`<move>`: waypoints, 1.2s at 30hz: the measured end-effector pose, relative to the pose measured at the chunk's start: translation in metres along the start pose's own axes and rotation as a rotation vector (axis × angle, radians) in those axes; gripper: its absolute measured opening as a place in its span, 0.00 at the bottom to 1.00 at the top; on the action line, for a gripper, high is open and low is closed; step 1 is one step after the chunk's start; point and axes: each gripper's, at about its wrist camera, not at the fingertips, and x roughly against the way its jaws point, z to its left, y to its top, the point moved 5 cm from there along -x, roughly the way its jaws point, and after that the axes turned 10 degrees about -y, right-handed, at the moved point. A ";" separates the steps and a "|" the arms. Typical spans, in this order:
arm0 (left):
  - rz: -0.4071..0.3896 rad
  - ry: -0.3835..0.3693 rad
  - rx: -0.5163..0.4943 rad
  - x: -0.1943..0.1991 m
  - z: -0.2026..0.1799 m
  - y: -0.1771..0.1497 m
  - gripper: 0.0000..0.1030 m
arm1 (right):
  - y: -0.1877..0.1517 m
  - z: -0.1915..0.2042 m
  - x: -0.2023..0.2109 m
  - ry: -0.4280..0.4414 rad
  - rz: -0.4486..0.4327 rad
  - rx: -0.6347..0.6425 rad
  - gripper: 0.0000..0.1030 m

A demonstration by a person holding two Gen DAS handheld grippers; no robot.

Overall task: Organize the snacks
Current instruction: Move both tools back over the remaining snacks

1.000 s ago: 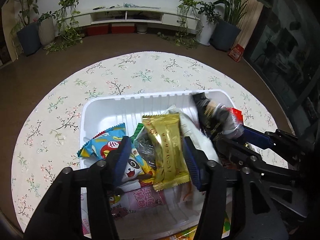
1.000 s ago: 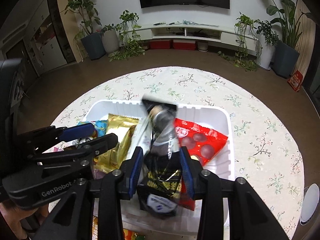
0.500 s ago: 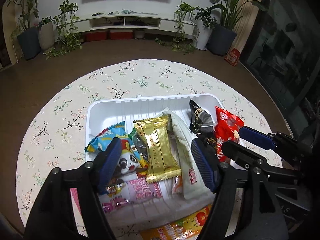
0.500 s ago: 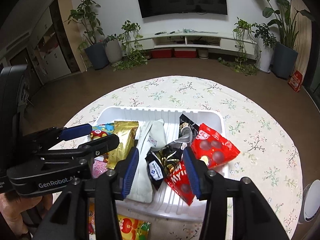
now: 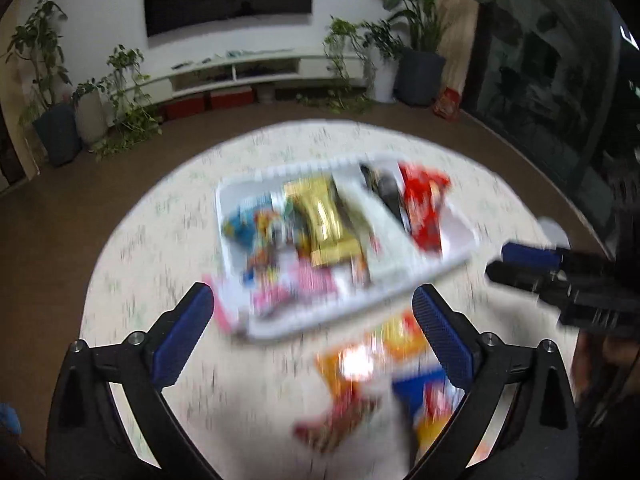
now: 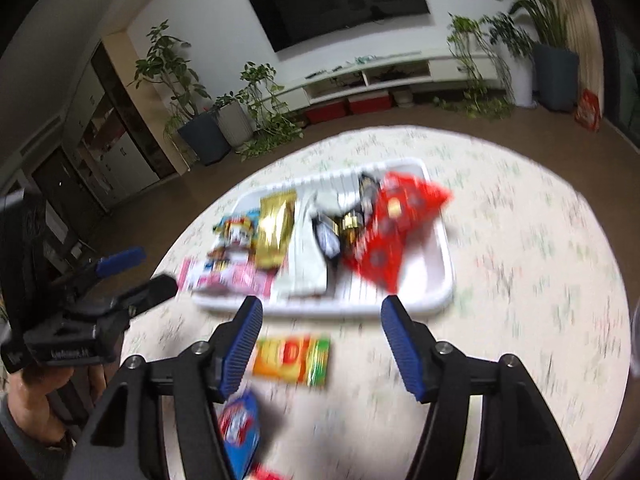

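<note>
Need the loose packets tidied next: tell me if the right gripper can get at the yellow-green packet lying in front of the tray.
Probably yes. The right gripper is empty, its jaws opening, and the yellow-green packet lies flat on the tablecloth just before its fingertips, with nothing over it.

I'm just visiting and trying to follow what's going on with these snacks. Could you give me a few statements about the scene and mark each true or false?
1. The gold packet lies in the white tray. True.
2. The right gripper is clamped on the red bag. False: its jaws are opening with nothing between them; the red bag lies in the tray.
3. An orange-and-green packet lies on the floral tablecloth, outside the tray. True.
4. The left gripper holds the gold packet. False: its jaws are opening and hold nothing.
5. The tray is empty. False: several snack packets lie in it.
</note>
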 end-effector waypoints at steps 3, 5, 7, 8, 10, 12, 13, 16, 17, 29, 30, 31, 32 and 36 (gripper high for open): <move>0.085 -0.018 -0.044 0.004 -0.007 -0.043 0.98 | -0.028 0.005 0.012 0.023 0.038 -0.019 0.64; 0.132 -0.020 -0.059 0.000 -0.009 -0.069 0.98 | -0.045 0.011 0.019 0.036 0.050 -0.019 0.64; 0.162 -0.019 -0.071 -0.003 -0.009 -0.086 0.97 | -0.067 0.019 0.023 0.047 0.067 -0.008 0.64; 0.175 -0.011 -0.086 -0.006 -0.008 -0.090 0.97 | -0.074 0.022 0.024 0.050 0.072 0.005 0.64; 0.182 0.016 -0.143 -0.007 -0.013 -0.094 0.97 | -0.086 0.030 0.023 0.044 0.086 0.040 0.64; 0.175 0.039 -0.215 -0.007 -0.023 -0.096 0.97 | -0.095 0.034 0.020 0.043 0.107 0.065 0.64; 0.176 0.045 -0.242 -0.007 -0.027 -0.095 0.97 | -0.097 0.035 0.019 0.044 0.112 0.071 0.64; 0.209 0.049 -0.309 -0.016 -0.032 -0.098 0.96 | -0.097 0.032 0.018 0.041 0.110 0.063 0.64; 0.227 0.050 -0.316 -0.023 -0.028 -0.097 0.93 | -0.097 0.031 0.017 0.042 0.113 0.060 0.64; 0.241 -0.043 -0.279 -0.041 -0.018 -0.092 0.65 | -0.105 0.037 0.008 0.053 0.150 0.078 0.64; 0.241 -0.058 -0.279 -0.040 -0.020 -0.093 0.61 | -0.105 0.038 0.007 0.054 0.152 0.078 0.64; 0.241 -0.074 -0.278 -0.039 -0.021 -0.093 0.52 | -0.105 0.039 0.006 0.054 0.154 0.078 0.64; 0.243 -0.083 -0.279 -0.042 -0.024 -0.092 0.45 | -0.105 0.038 0.006 0.054 0.155 0.079 0.64; 0.249 -0.084 -0.291 -0.040 -0.030 -0.094 0.36 | -0.107 0.038 0.006 0.045 0.153 0.087 0.64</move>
